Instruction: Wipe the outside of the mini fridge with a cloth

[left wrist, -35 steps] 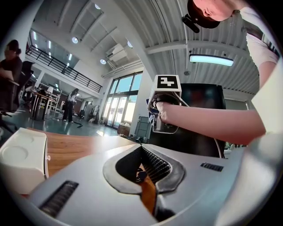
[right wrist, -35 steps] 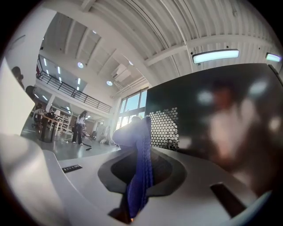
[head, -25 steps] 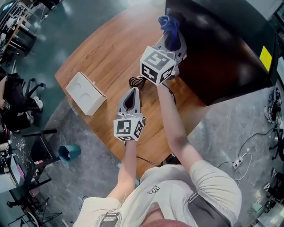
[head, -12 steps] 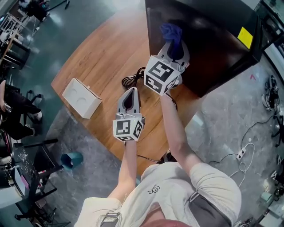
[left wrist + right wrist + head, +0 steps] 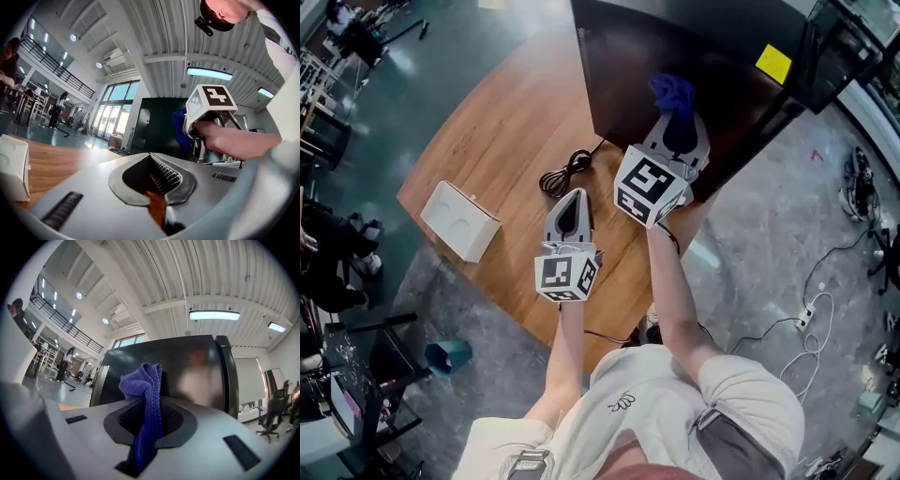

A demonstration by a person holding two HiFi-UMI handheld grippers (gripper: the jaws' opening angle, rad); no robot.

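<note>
Jaws of the right gripper (image 5: pixel 677 127) clench one blue cloth (image 5: pixel 671 92), while those of the left gripper (image 5: pixel 571 204) are pressed together on nothing. From the head view, upper right of the frame holds one black mini fridge (image 5: pixel 712 42) standing on the wooden tabletop (image 5: pixel 502 122), its far edge cut off at the top. The cloth lies over its dark side, though contact cannot be judged. One yellow sticker (image 5: pixel 774 64) sits on the fridge, its print too small to read. One white box (image 5: pixel 459 220) lies at mid left and one coiled black cable (image 5: pixel 565 172) between it and the fridge. Each of the two grippers carries one cube of black-and-white squares. In the left gripper view, the left gripper (image 5: pixel 151 161) shows ribbed pads closed at the tips, with a sliver of wood below. Beyond it, right of centre, are the right gripper's cube (image 5: pixel 209 101), the hand (image 5: pixel 220 136) holding it, the cloth (image 5: pixel 179 129) and the fridge (image 5: pixel 152 124); the box (image 5: pixel 13 171) is cut off at the left edge. In the right gripper view, the right gripper (image 5: pixel 149 417) pinches the cloth (image 5: pixel 143 380), which bunches above the tips before the fridge (image 5: pixel 192 364) filling mid frame.
</note>
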